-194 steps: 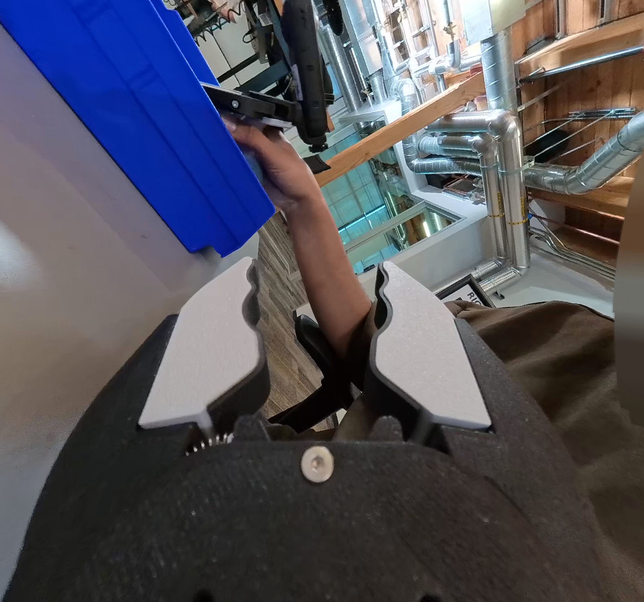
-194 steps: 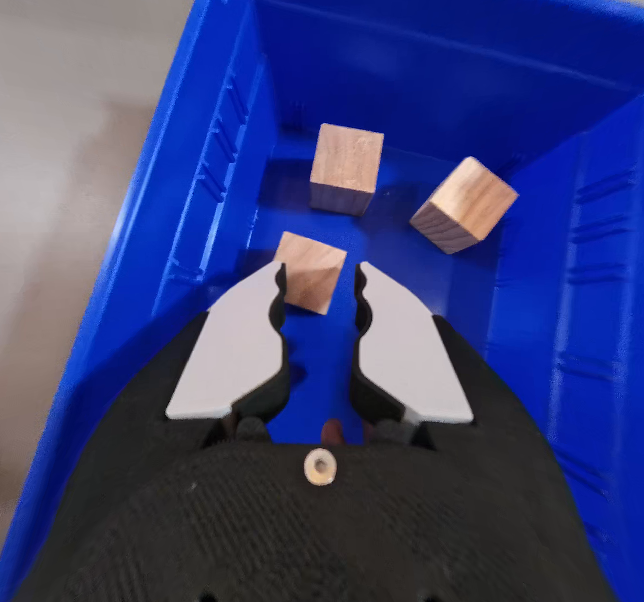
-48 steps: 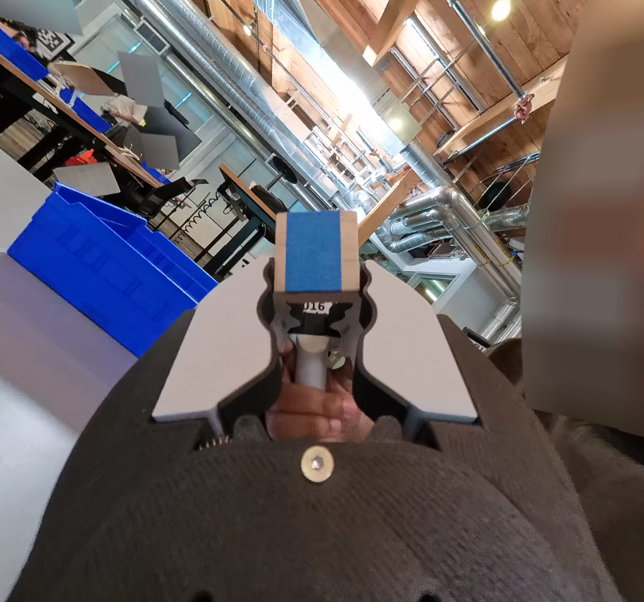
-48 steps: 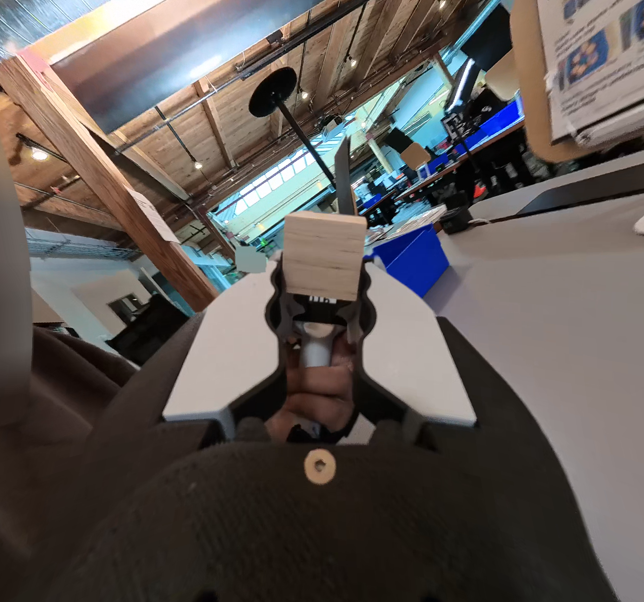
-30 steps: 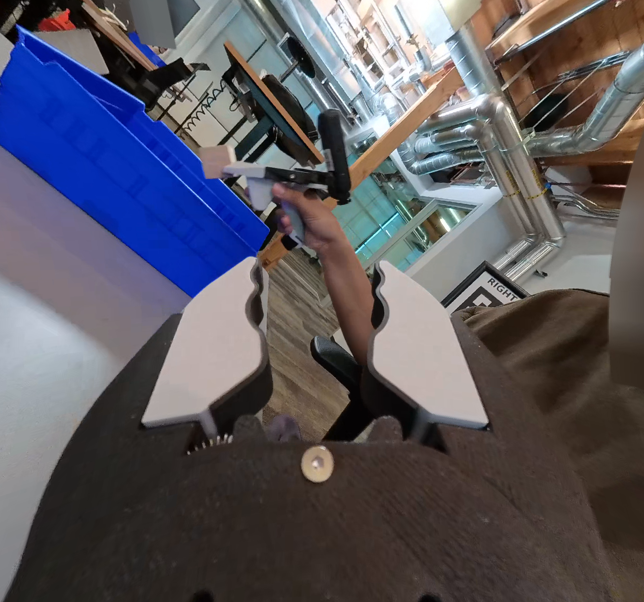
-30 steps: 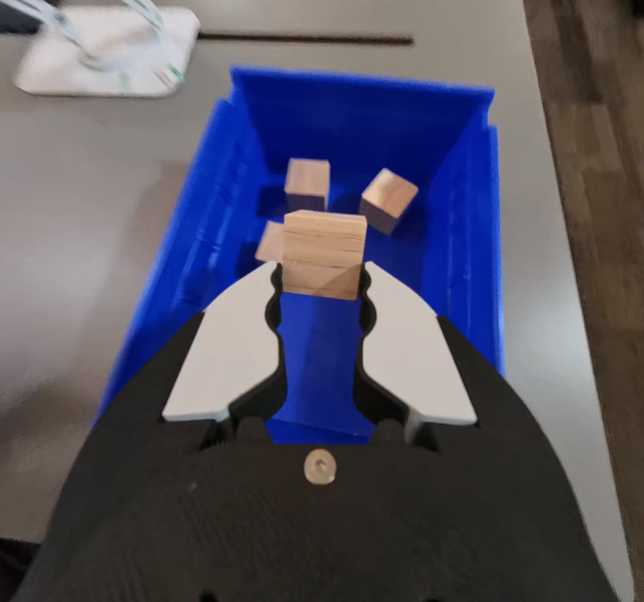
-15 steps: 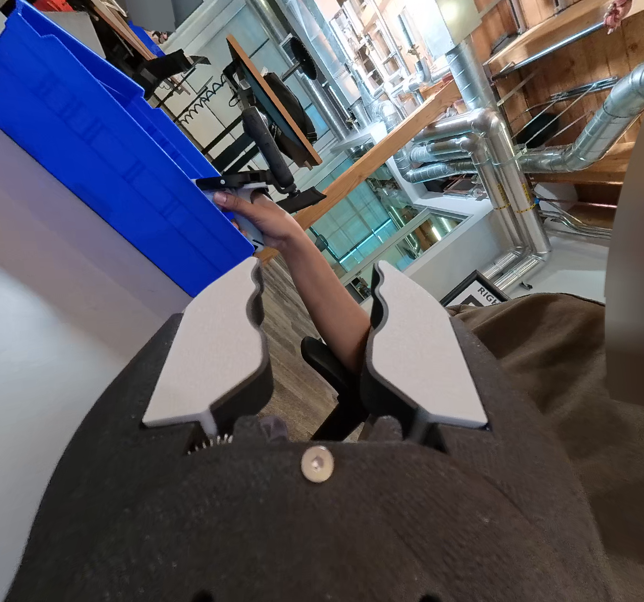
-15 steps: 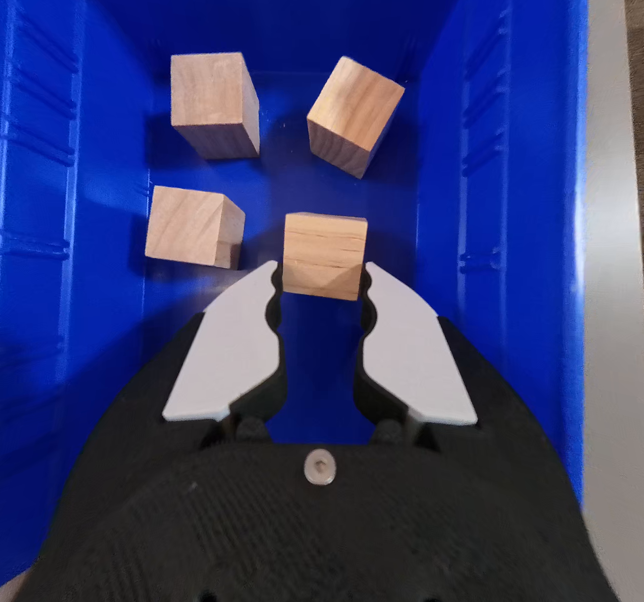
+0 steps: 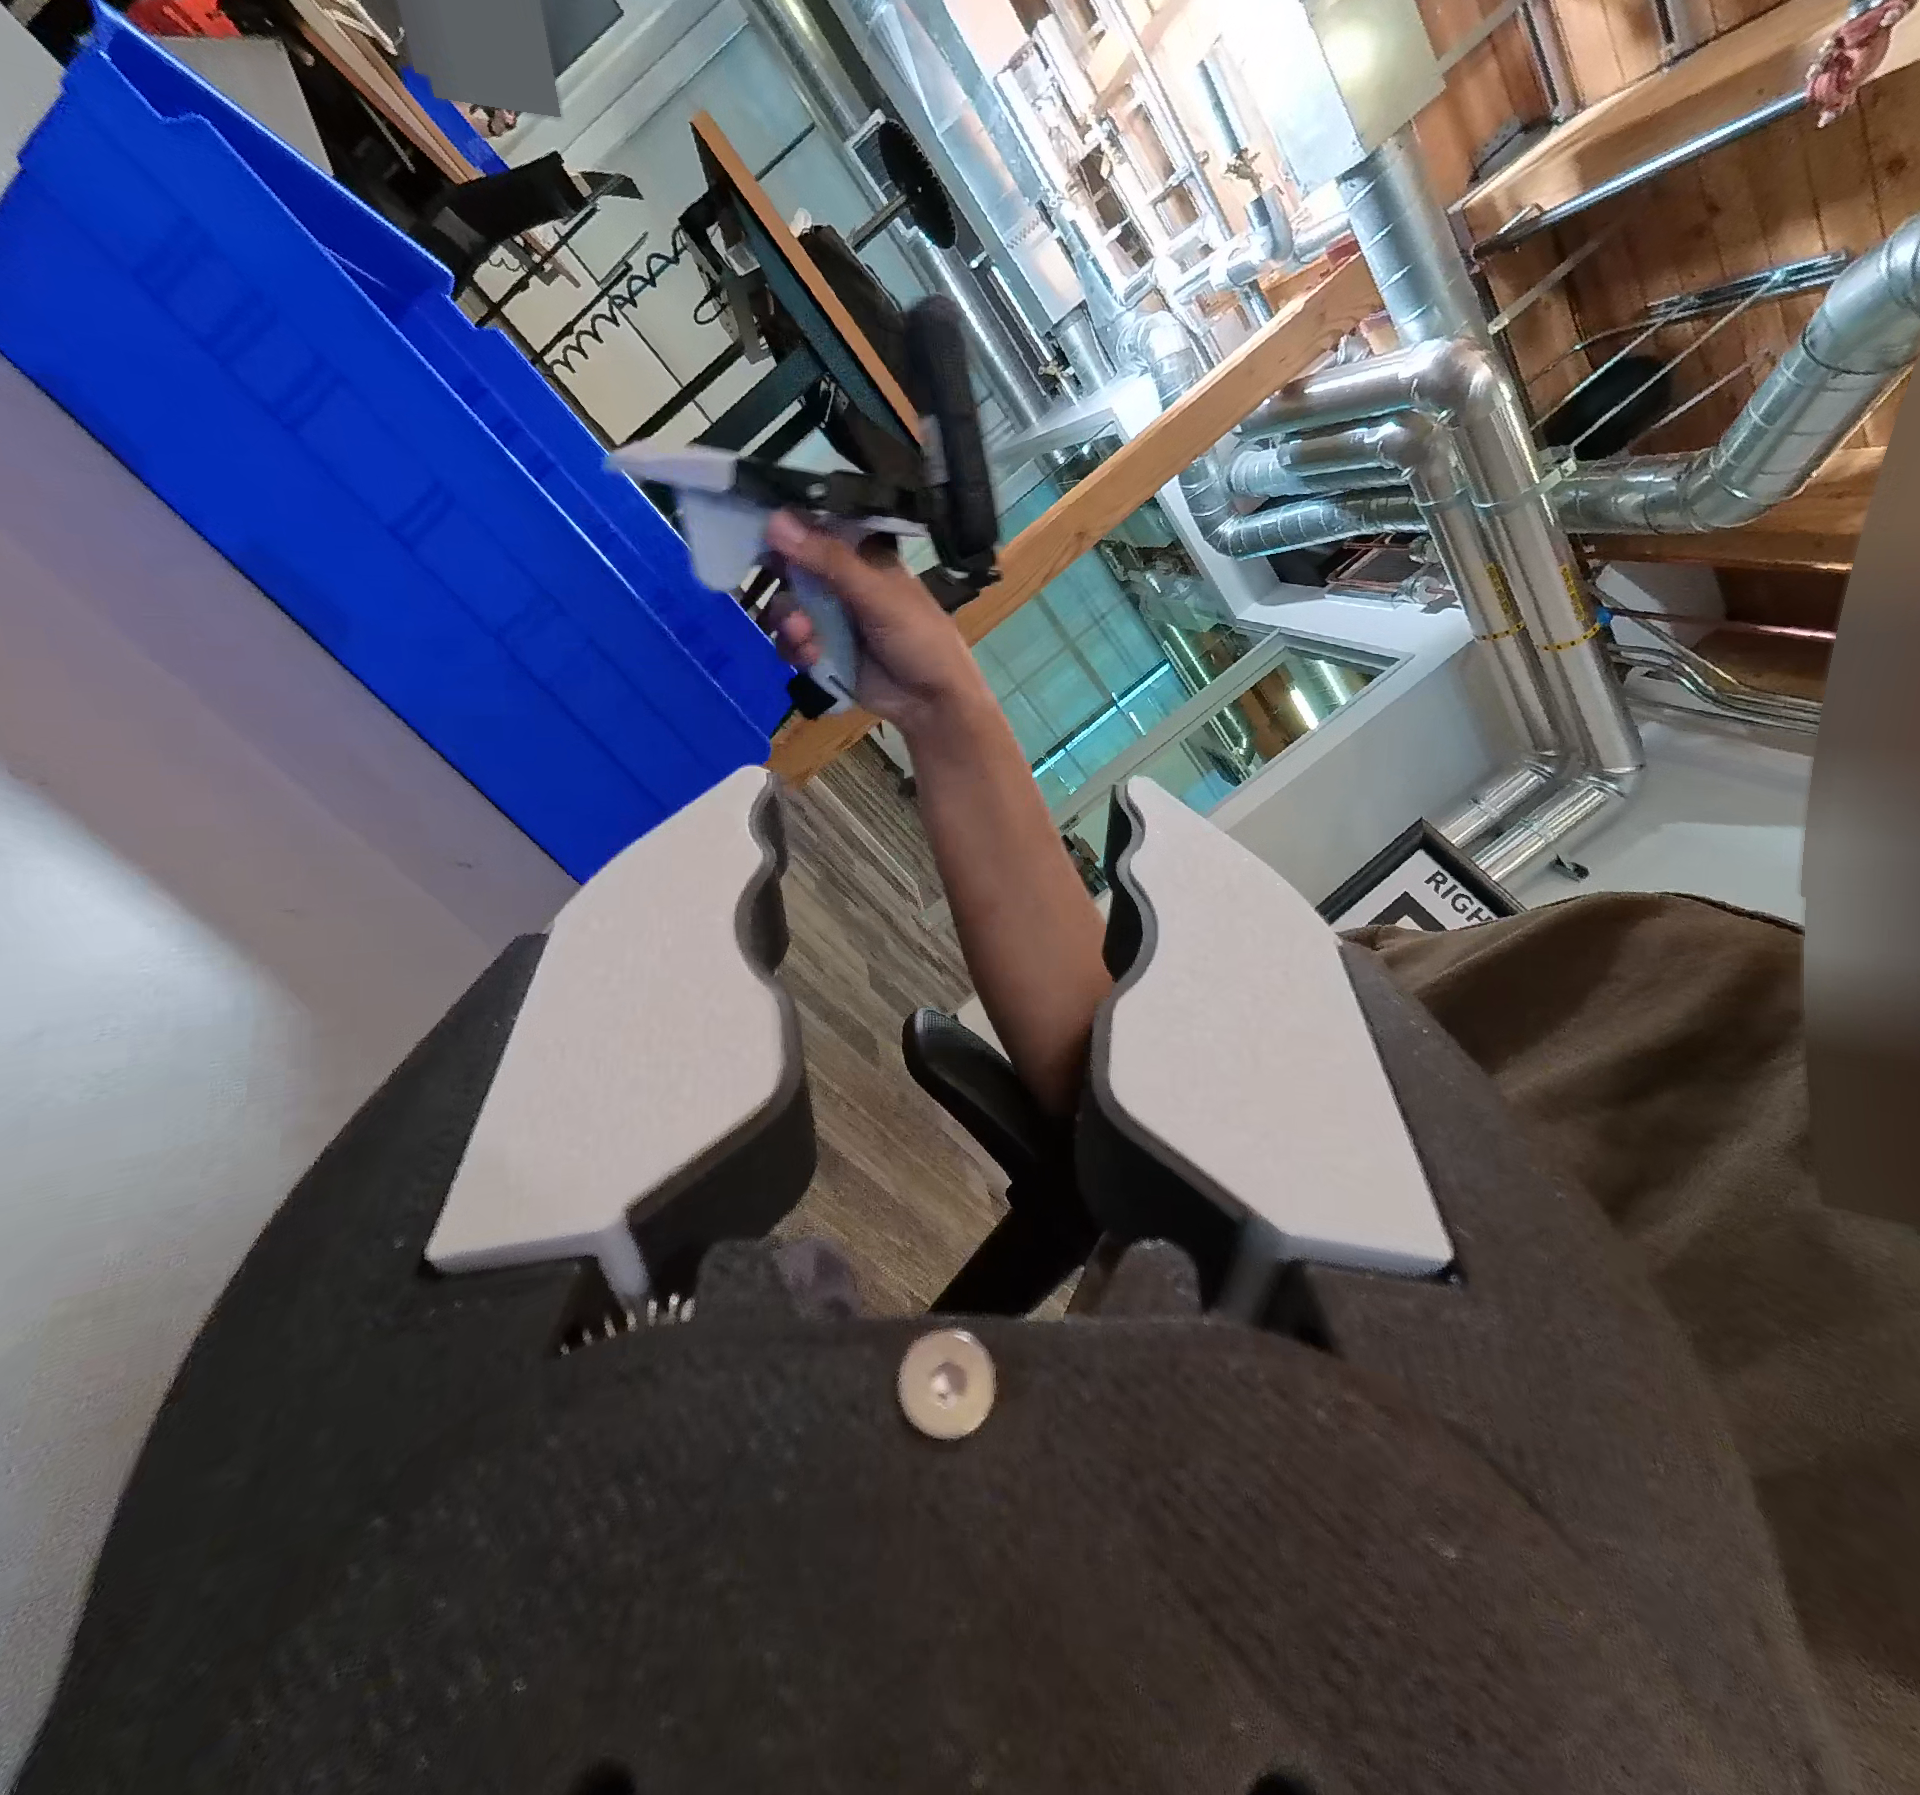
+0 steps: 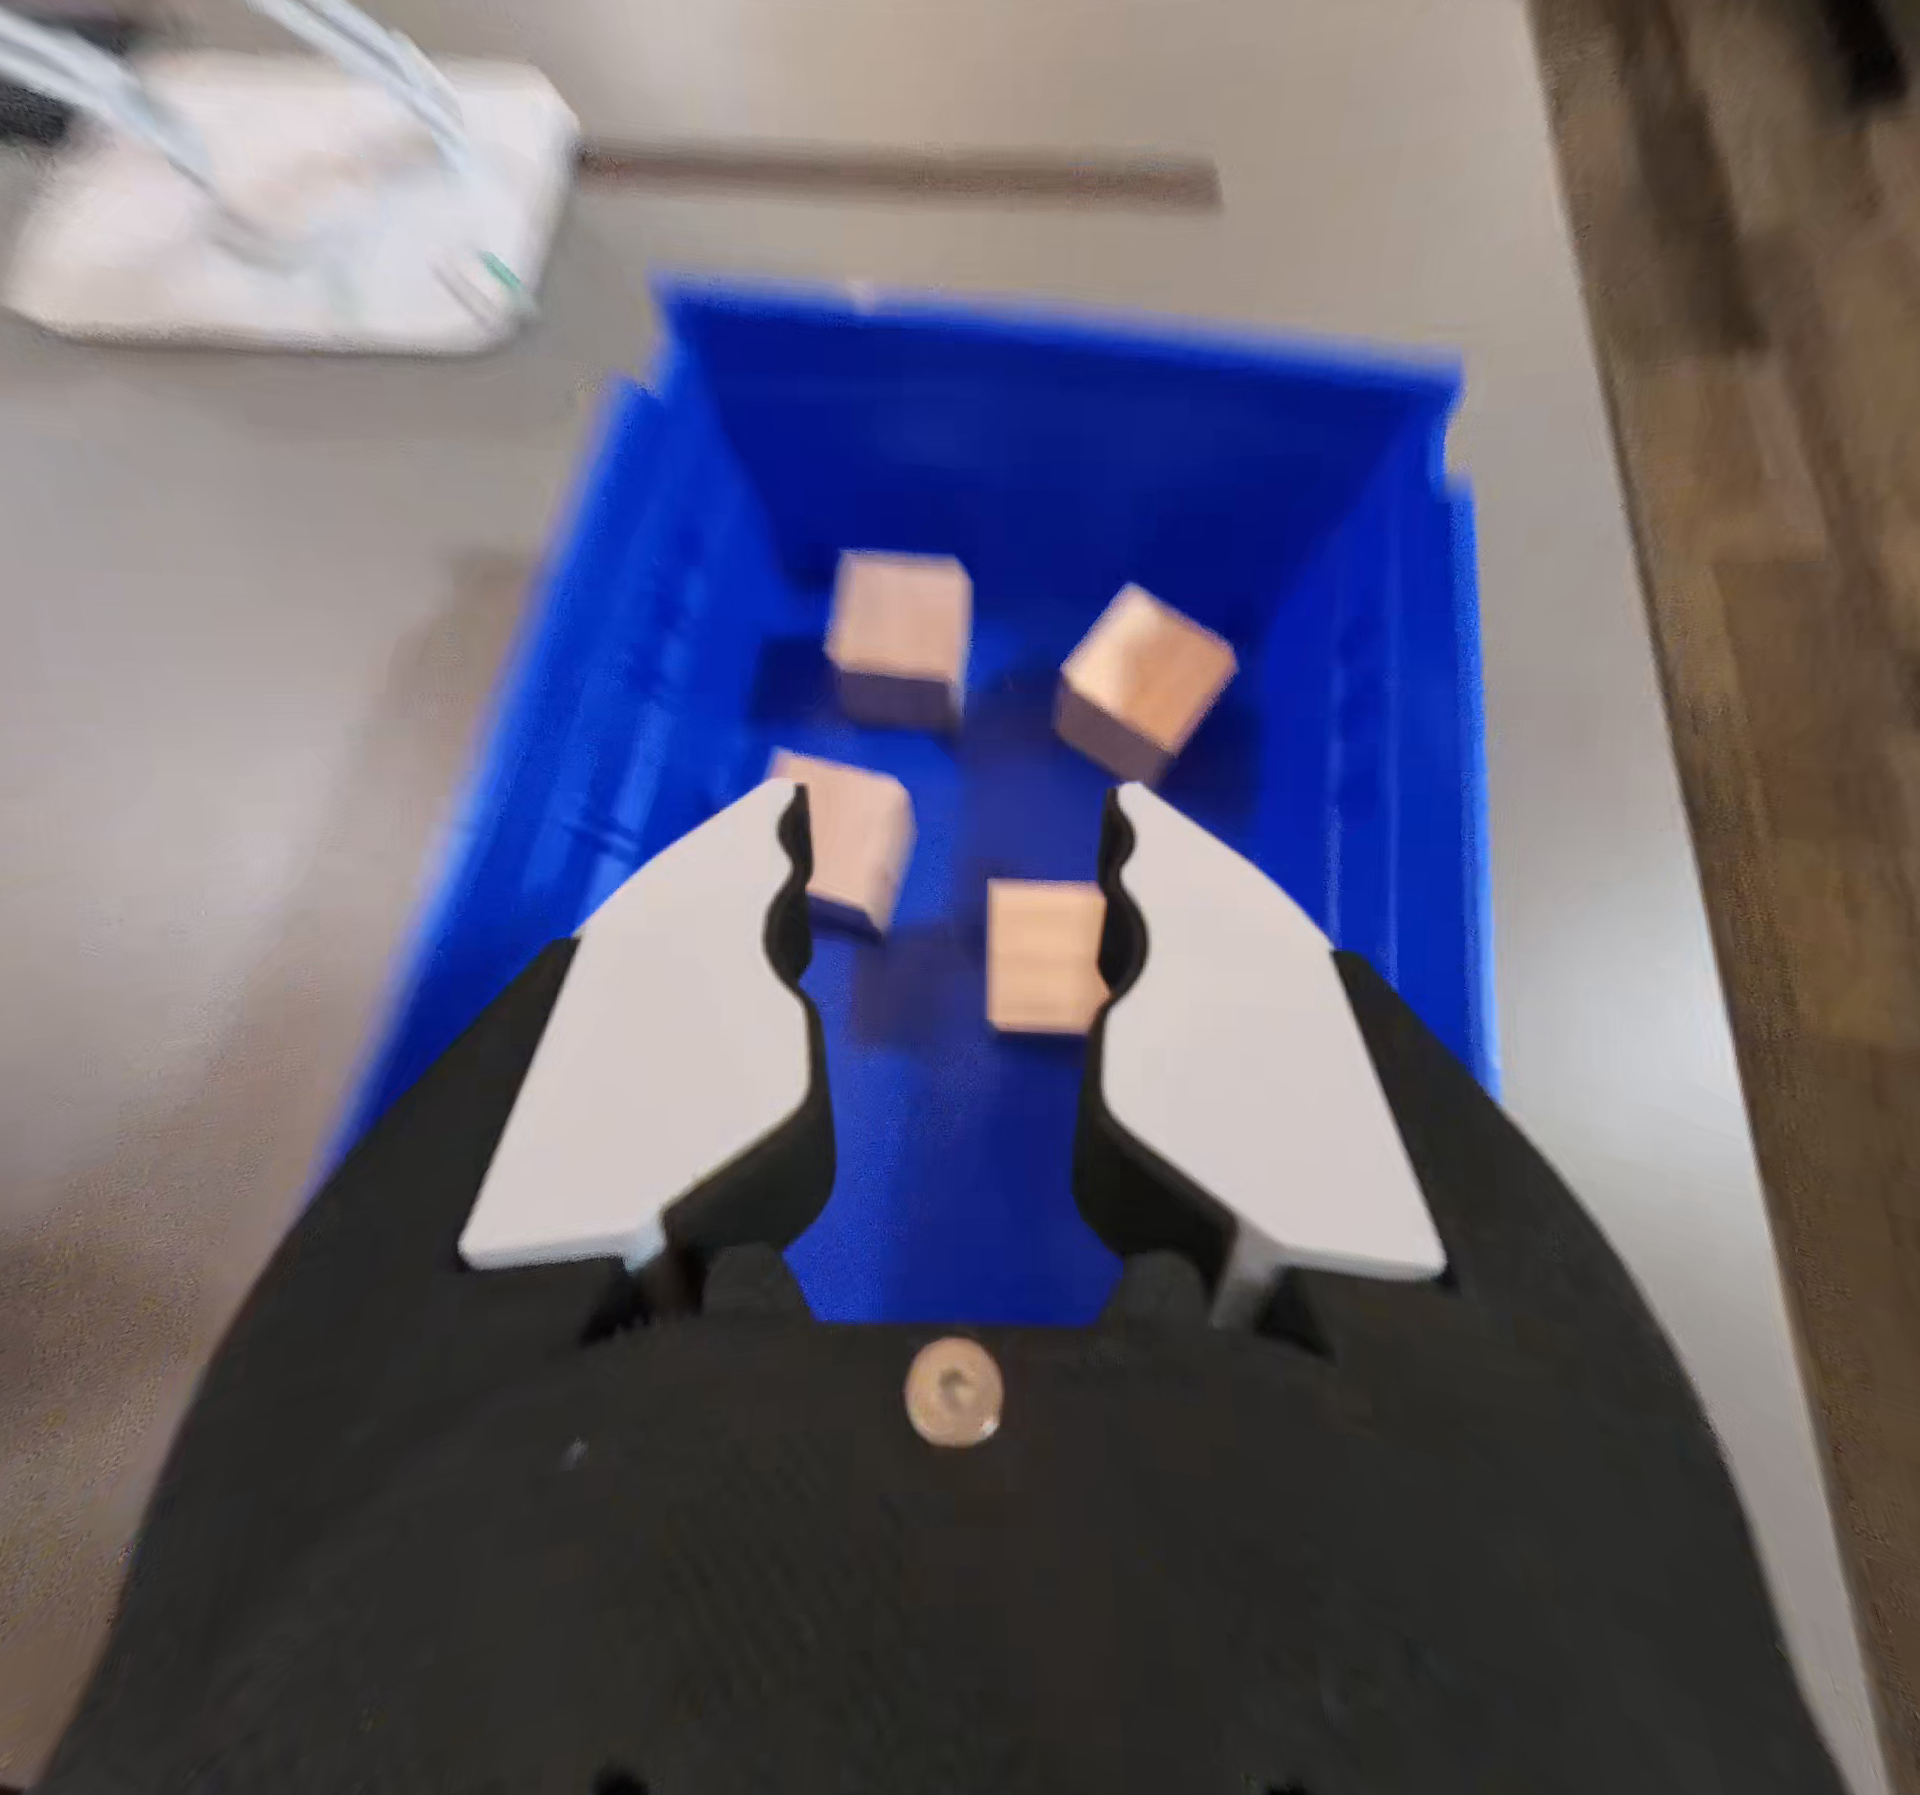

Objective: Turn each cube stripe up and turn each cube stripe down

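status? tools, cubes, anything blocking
Left tool open, empty, aimed off the table. Right tool open above blue bin. Four cubes on its floor, no stripe visible. Nothing blocking.

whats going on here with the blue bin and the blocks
A person holds a two-finger gripper in each hand at a grey table. The right gripper hangs over the blue bin with its jaws open and empty. Four wooden cubes lie on the bin floor, no stripe showing on the faces in view, though the picture is blurred. The left gripper is off to the side, jaws open, holding nothing.
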{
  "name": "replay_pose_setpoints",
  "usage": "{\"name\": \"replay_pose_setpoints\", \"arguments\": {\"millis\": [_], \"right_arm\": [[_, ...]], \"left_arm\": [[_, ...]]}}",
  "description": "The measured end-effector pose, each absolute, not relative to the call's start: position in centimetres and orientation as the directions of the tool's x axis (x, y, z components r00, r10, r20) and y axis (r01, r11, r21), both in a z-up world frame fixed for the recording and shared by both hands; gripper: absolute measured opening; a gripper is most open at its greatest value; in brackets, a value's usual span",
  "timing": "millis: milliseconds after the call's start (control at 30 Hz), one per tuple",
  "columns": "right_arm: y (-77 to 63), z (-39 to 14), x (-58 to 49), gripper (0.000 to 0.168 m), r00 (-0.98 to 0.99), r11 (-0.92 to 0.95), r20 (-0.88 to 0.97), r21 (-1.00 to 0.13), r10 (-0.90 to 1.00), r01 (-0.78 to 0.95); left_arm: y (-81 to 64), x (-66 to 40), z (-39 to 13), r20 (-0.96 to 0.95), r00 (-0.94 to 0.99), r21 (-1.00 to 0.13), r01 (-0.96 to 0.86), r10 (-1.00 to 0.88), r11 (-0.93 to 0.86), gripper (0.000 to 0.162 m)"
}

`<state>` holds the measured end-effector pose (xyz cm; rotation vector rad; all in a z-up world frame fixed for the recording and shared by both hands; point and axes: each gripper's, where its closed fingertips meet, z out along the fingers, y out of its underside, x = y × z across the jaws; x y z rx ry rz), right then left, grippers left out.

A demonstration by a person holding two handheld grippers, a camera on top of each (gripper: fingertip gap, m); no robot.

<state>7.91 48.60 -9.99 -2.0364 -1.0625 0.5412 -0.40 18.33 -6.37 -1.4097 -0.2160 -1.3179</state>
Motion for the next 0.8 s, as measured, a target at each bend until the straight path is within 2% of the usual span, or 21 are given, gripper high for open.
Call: {"name": "replay_pose_setpoints", "arguments": {"millis": [100, 167, 233, 367, 500, 567, 667, 733, 800], "right_arm": [[44.0, -2.2, 4.8, 0.054, 0.409, -0.138, -0.002, -0.942, 0.913, 0.305], [39.9, 1.6, 3.2, 0.05, 0.318, -0.013, 0.04, -0.987, 0.947, 0.161], [35.2, 3.2, 1.6, 0.046, 0.217, 0.051, 0.062, -0.997, 0.974, 0.056], [25.3, 1.4, -1.6, 0.054, -0.128, -0.082, -0.086, -0.996, 0.988, 0.032], [20.9, -1.4, -3.6, 0.057, -0.276, -0.169, -0.196, -0.979, 0.941, 0.118], [20.7, -2.4, -4.1, 0.056, -0.273, -0.179, -0.213, -0.973, 0.938, 0.145], [20.8, -2.3, -4.3, 0.054, -0.281, -0.253, -0.286, -0.956, 0.916, 0.149], [20.9, -1.9, -4.3, 0.054, -0.295, -0.312, -0.341, -0.94, 0.893, 0.141], [20.8, -1.5, -4.2, 0.054, -0.312, -0.359, -0.387, -0.922, 0.868, 0.143]], "left_arm": [[18.5, -1.0, -6.4, 0.773, 0.378, -0.582, 0.742, -0.51, -0.333, 0.059], [18.7, -2.3, -6.4, 0.762, 0.44, -0.614, 0.725, -0.476, -0.313, 0.061], [18.7, -5.3, -5.4, 0.727, 0.54, -0.665, 0.708, -0.424, -0.239, 0.062], [16.1, -15.2, -0.7, 0.642, 0.724, -0.745, 0.667, -0.253, 0.017, 0.061], [10.1, -27.3, 1.5, 0.606, 0.787, -0.791, 0.581, 0.116, 0.188, 0.063], [6.2, -33.6, 0.2, 0.52, 0.766, -0.853, 0.49, 0.379, 0.181, 0.063], [0.4, -41.5, -4.0, 0.326, 0.656, -0.911, 0.41, 0.681, 0.042, 0.066], [-1.7, -44.9, -7.6, 0.299, 0.57, -0.874, 0.486, 0.766, -0.021, 0.068], [-1.8, -46.4, -10.5, 0.373, 0.532, -0.806, 0.592, 0.76, -0.018, 0.069]]}}
